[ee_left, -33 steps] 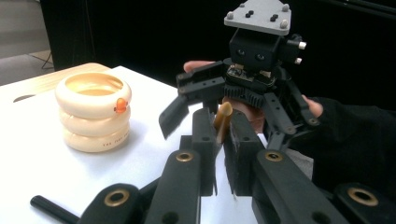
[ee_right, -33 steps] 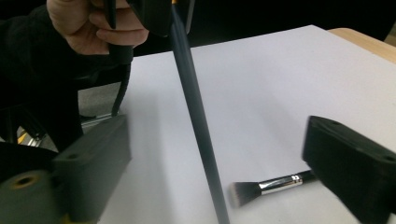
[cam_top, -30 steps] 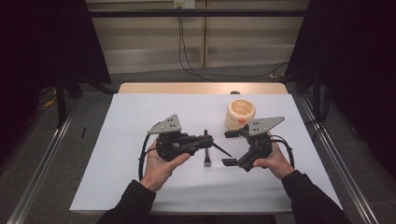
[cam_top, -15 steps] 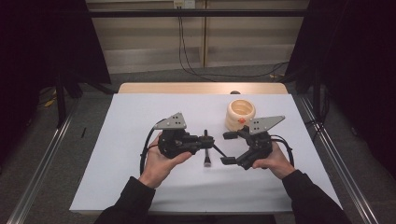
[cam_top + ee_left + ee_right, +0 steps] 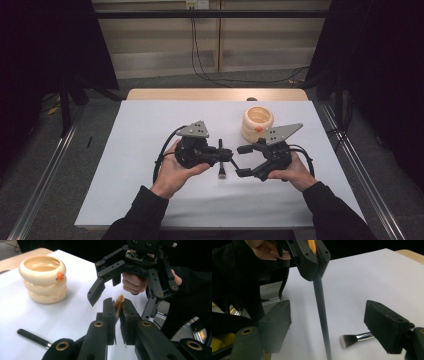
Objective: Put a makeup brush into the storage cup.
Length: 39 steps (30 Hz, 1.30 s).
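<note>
Brush (image 5: 355, 338) handle: hidden behind the right gripper (image 5: 337, 325) jaw.
Held stick (image 5: 322, 315) lower end: cut off by the picture edge, below the brush.

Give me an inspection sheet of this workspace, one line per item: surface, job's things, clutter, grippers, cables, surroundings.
Surface: white sheet over a wooden table.
Job's things: thin dark brush with an orange end, clamped upright; a second brush lies flat on the sheet; cream ringed holder with an orange knob stands beyond the right gripper.
Clutter: nothing seen.
Grippers: left gripper is shut on the thin dark brush; right gripper has just been closing, jaws apart on either side of the brush shaft, not touching it.
Cables: black cable loops from the left gripper; wires hang behind the table.
Surroundings: dark curtains, metal rails, grey floor.
</note>
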Each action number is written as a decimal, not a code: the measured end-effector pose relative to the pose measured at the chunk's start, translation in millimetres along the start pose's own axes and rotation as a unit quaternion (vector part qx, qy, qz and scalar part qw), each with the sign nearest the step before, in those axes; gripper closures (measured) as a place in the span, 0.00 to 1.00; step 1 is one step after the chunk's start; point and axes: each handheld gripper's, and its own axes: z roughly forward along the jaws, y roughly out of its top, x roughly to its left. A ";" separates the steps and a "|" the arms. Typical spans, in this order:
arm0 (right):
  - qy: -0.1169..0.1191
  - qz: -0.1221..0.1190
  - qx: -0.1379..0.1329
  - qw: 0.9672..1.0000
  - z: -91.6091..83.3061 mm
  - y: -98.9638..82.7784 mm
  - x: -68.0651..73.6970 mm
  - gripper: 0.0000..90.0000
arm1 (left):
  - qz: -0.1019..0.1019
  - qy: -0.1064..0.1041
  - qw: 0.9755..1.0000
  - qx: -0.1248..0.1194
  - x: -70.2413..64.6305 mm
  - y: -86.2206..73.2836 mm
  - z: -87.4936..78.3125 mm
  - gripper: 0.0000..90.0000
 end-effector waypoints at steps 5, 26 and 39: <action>0.013 -0.001 0.011 1.000 2.6 0.0 0.9 0.31 | -0.002 -0.007 1.000 0.008 -1.1 -0.7 2.5 0.93; 0.064 0.000 0.051 0.997 10.8 -2.0 0.8 0.78 | 0.002 -0.025 0.999 0.045 -4.8 -4.2 16.5 0.93; 0.073 -0.004 0.050 0.996 12.7 -2.9 0.9 0.92 | -0.002 -0.035 0.998 0.042 -3.8 -4.6 17.4 0.93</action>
